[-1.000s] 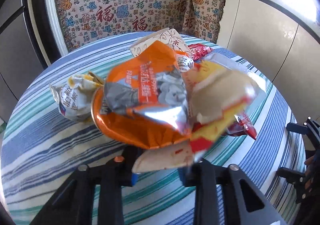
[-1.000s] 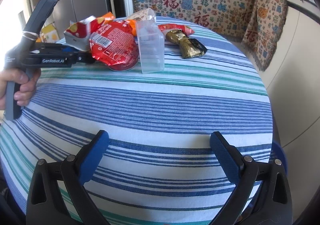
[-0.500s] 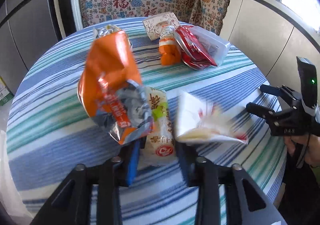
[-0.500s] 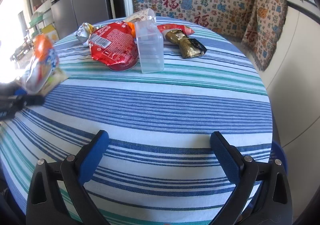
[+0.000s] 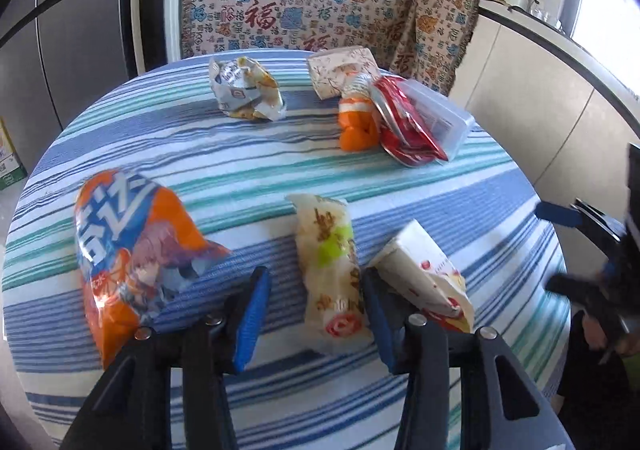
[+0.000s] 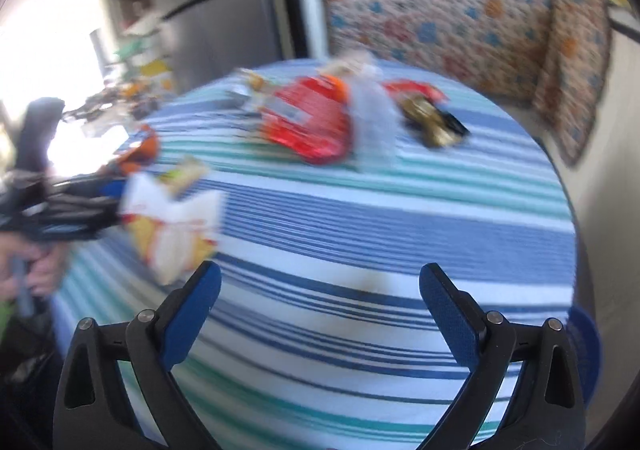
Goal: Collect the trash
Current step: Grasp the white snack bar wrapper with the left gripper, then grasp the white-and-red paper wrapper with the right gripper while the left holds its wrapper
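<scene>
Wrappers lie scattered over the round desk (image 5: 460, 210) with its blue, teal and white striped cloth. Nearest the left tongs (image 5: 316, 314) are three pieces: an orange-and-blue snack bag (image 5: 132, 258) off to their left side, a pale wrapper with a green patch (image 5: 332, 270) lying lengthwise in the gap between the blue pads, and a white carton with red print (image 5: 424, 278) just outside the right-hand pad. The left tongs have just been opening; they stand parted, and the pale wrapper rests flat on the cloth between them without either pad pressing on it, as far as I can see.

Farther across the desk sits a crumpled silver-and-yellow wrapper (image 5: 246, 92), well apart from the near group. To its right there is a cluster: a patterned paper box (image 5: 340, 68) at the back, an orange bottle (image 5: 356, 122) in front of it, a red foil pack (image 5: 404, 130) touching the bottle, and a clear plastic container (image 5: 440, 118) against the pack.

Seen from the right wrist, the picture is smeared with blur. The right tongs (image 6: 320, 304) are spread wide above bare striped cloth, with nothing between the pads. Beyond them a dark gold wrapper (image 6: 434, 126) lies beside the red cluster. At the left edge a hand (image 6: 30, 266) grips the handle of the other tool.

A patterned fabric (image 5: 304, 6) with red characters covers the seat behind the desk.
</scene>
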